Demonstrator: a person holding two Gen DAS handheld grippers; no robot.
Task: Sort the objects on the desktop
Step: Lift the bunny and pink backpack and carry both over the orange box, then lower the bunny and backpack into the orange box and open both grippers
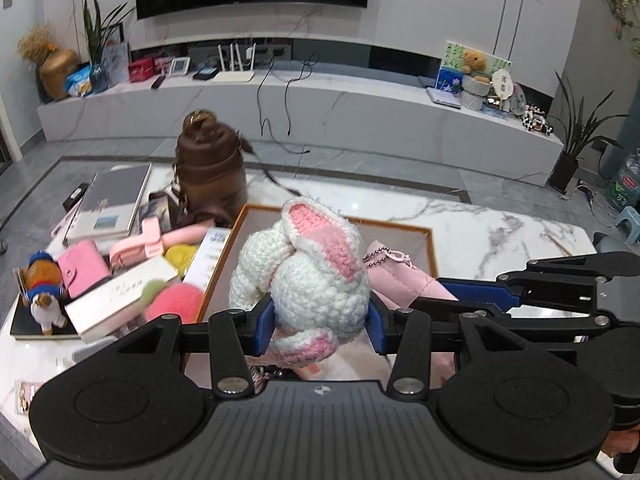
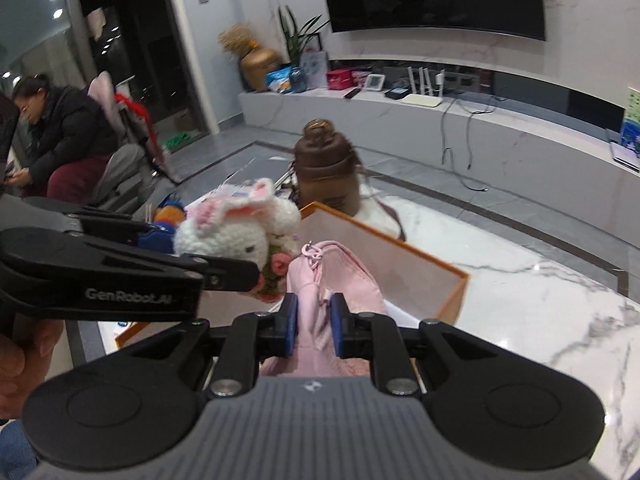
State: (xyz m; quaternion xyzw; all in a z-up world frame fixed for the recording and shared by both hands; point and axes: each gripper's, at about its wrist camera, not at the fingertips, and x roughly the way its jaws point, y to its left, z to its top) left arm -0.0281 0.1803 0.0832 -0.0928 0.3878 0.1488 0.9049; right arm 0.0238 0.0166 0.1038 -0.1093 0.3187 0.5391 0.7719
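Note:
My left gripper (image 1: pixel 320 326) is shut on a white and pink crocheted rabbit (image 1: pixel 316 276), held above the orange-edged box (image 1: pixel 430 248). The same rabbit (image 2: pixel 236 228) shows in the right wrist view, clamped by the left gripper's black fingers (image 2: pixel 224 272). My right gripper (image 2: pixel 314 330) is shut on a soft pink pouch (image 2: pixel 332 280) with a pink clip and bead chain, also over the box (image 2: pixel 460 284). In the left wrist view the pouch (image 1: pixel 400 280) lies just right of the rabbit, with the right gripper's fingers (image 1: pixel 480 292) on it.
Left of the box lies a heap: a brown bottle (image 1: pixel 212 172), a notebook (image 1: pixel 112 204), a pink wallet (image 1: pixel 82 266), a duck figure (image 1: pixel 42 286), white cartons (image 1: pixel 120 300), a pink fuzzy ball (image 1: pixel 172 300). White marble table (image 1: pixel 500 224) stretches right. A seated person (image 2: pixel 60 140) is at far left.

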